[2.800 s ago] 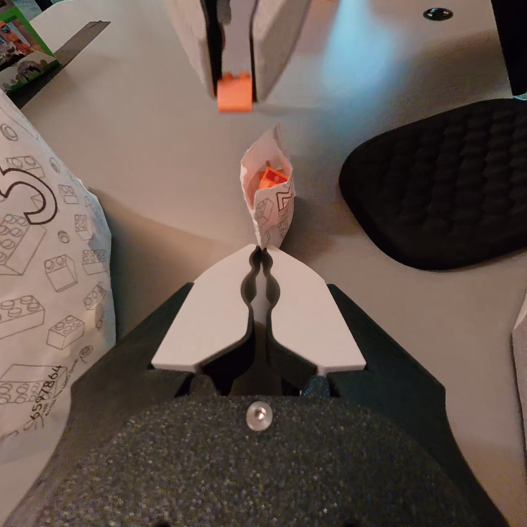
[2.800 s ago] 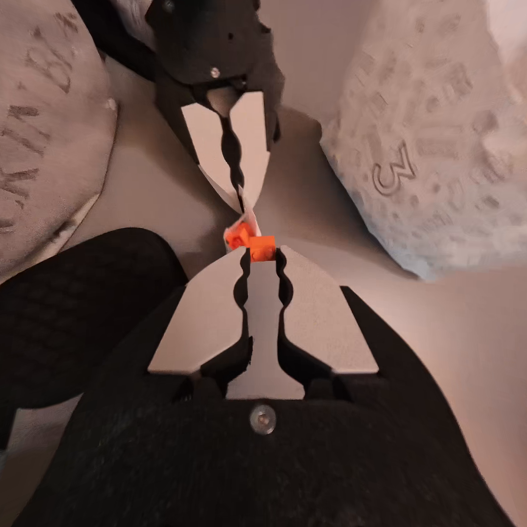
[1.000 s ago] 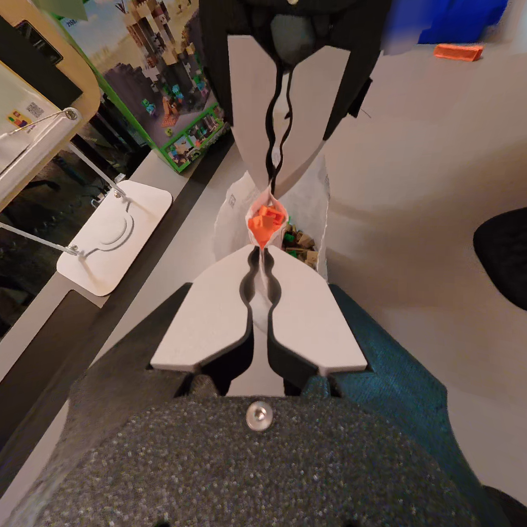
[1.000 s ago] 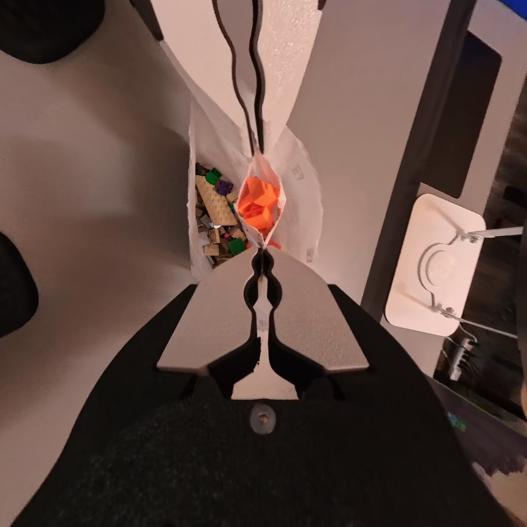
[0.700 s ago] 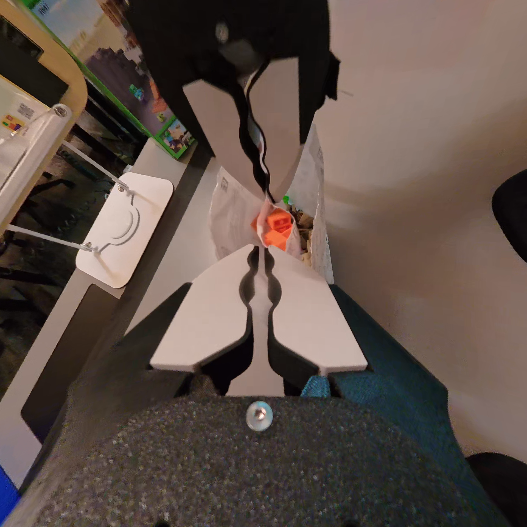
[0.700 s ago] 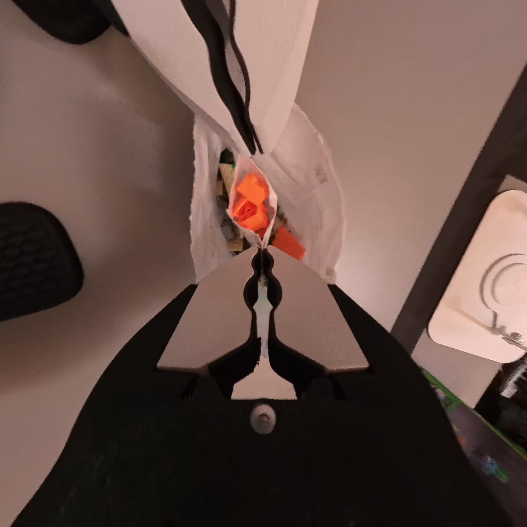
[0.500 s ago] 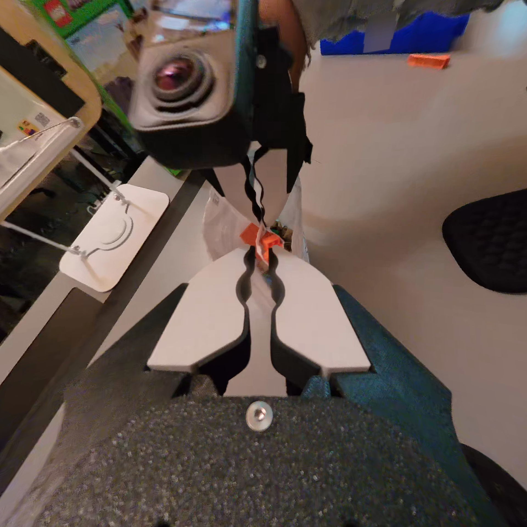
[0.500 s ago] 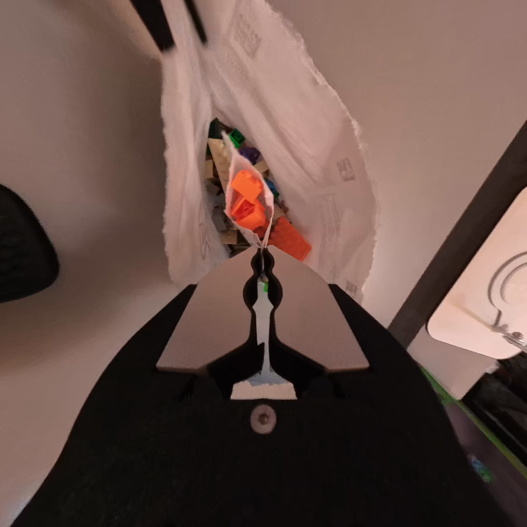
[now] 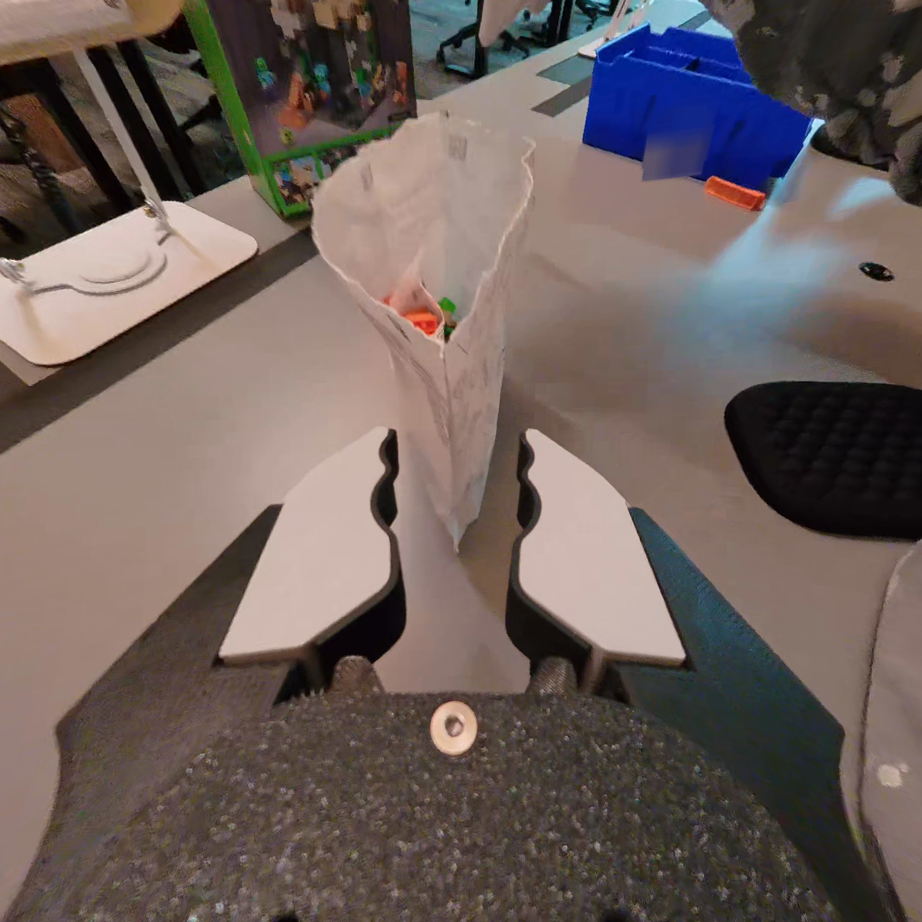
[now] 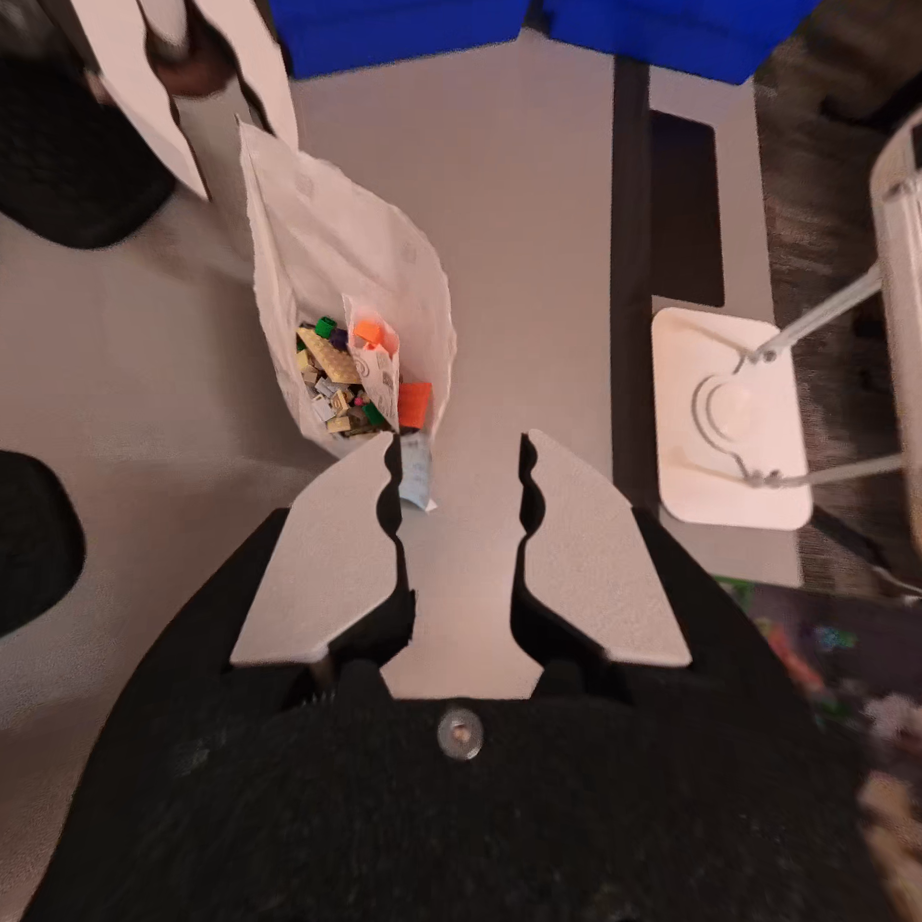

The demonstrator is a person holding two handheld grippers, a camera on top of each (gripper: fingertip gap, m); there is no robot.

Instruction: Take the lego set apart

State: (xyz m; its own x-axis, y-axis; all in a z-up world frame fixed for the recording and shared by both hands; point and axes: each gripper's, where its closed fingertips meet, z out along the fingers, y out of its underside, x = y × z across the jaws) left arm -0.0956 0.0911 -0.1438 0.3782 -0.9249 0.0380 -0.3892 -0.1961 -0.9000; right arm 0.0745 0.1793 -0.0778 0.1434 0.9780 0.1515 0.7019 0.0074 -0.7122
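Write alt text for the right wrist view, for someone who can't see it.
The open right gripper hangs over a grey table, just beside a torn-open white paper bag of mixed lego pieces, with a smaller paper packet of orange bricks inside. The left gripper shows at top left, a blue bin behind.
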